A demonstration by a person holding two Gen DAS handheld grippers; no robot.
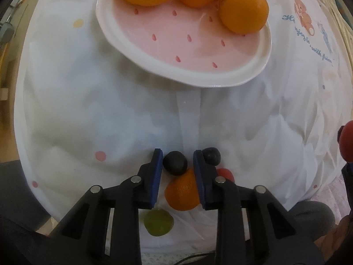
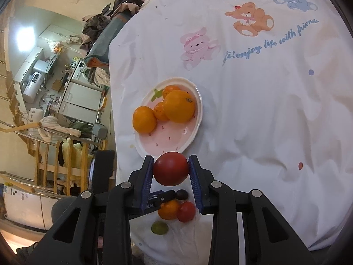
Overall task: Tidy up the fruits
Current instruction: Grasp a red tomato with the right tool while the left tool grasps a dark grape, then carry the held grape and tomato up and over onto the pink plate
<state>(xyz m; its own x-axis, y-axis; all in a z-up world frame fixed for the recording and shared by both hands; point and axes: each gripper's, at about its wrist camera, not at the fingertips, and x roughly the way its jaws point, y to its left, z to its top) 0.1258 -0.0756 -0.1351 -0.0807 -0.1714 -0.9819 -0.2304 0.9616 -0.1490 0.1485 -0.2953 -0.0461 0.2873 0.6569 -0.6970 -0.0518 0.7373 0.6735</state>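
Beyond the left edge of my white printed bedspread [image 2: 253, 114], I look down on a wooden railing [image 2: 50, 152] with cloth draped over it, white cabinets [image 2: 77, 101], a bright glare of light [image 2: 25, 36] on the pale wall, and piled clothes [image 2: 106, 22] at the bedspread's far left corner.

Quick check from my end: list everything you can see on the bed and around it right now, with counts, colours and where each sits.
plate: one, pink with white rim, on the sheet
orange fruits: four, orange, on the plate
large red fruit: one, dark red, held in the right tool
small orange fruit: one, orange, on the sheet between the left tool's fingers
dark fruits: two, near black, just ahead of the small orange fruit
small red fruit: one, red, right of the small orange fruit
green fruit: one, yellow-green, nearest the camera
sheet: one, white with cartoon animals
left tool: open, around the pile
right tool: shut on the large red fruit
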